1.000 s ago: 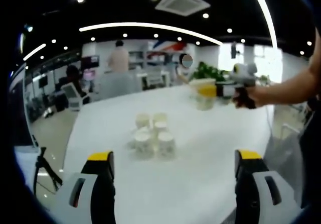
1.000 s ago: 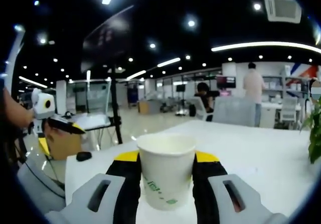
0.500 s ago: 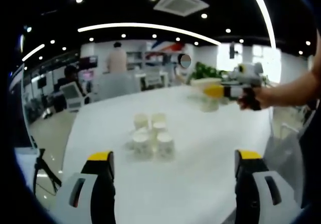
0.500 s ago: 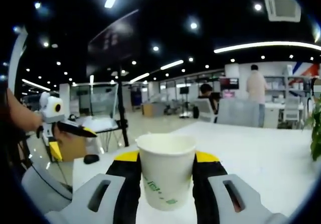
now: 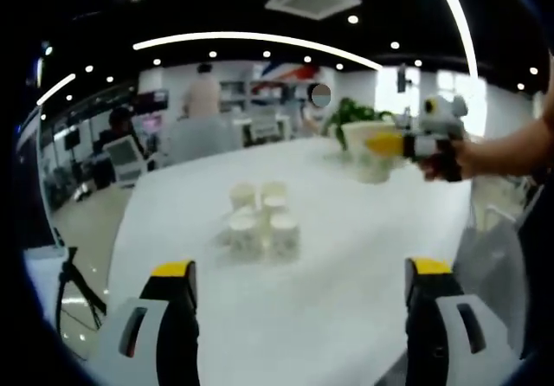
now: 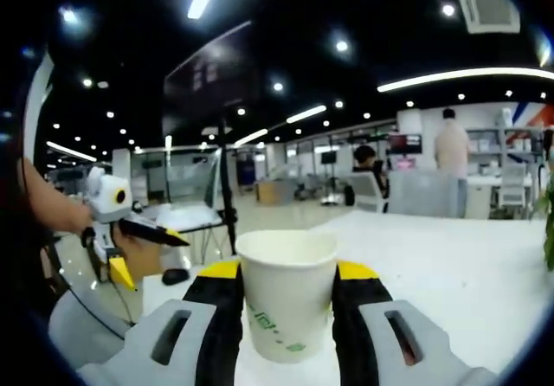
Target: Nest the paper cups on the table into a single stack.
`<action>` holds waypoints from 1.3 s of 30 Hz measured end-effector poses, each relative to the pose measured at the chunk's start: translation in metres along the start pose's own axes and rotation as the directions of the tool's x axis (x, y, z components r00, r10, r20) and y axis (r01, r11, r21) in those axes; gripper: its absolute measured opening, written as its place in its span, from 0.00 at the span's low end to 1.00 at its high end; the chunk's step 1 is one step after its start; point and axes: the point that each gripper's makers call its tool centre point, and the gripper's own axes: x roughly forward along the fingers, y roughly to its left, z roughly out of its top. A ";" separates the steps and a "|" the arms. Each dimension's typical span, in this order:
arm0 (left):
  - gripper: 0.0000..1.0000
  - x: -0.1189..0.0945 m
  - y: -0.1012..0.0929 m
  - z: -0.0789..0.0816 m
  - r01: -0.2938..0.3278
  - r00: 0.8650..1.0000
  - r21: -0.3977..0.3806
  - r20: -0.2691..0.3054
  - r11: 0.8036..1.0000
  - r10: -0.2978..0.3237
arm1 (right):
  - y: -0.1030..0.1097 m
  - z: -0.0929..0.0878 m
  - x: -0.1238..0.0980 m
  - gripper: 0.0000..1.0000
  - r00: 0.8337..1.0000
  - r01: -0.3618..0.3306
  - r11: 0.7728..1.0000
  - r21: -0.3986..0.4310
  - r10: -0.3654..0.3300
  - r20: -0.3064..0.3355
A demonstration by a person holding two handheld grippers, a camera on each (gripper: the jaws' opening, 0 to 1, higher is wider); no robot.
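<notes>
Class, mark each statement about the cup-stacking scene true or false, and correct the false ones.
1. The right hand-held gripper is shut on a paper cup. True.
2. The held cup is upside down. False: its open mouth faces up.
3. The left hand-held gripper holds a cup. False: its jaws stand wide apart with nothing between them.
4. A cluster of paper cups stands on the white table. True.
5. The held cup is already nested in the cluster. False: in the left gripper view it is held apart from the cluster, to the upper right.
</notes>
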 end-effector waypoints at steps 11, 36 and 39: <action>0.99 -0.019 0.010 -0.015 -0.029 0.999 -0.033 -0.019 0.999 0.029 | 0.031 0.009 -0.007 0.37 0.998 -0.058 0.998 -0.009 0.058 0.027; 0.99 -0.032 0.013 -0.029 -0.048 0.997 -0.035 -0.060 0.998 0.046 | 0.033 -0.028 -0.009 0.35 0.996 -0.065 0.997 0.041 0.062 0.069; 0.99 -0.033 0.014 -0.031 -0.054 0.996 -0.036 -0.066 0.998 0.052 | 0.035 -0.034 -0.008 0.35 0.995 -0.065 0.997 0.043 0.062 0.075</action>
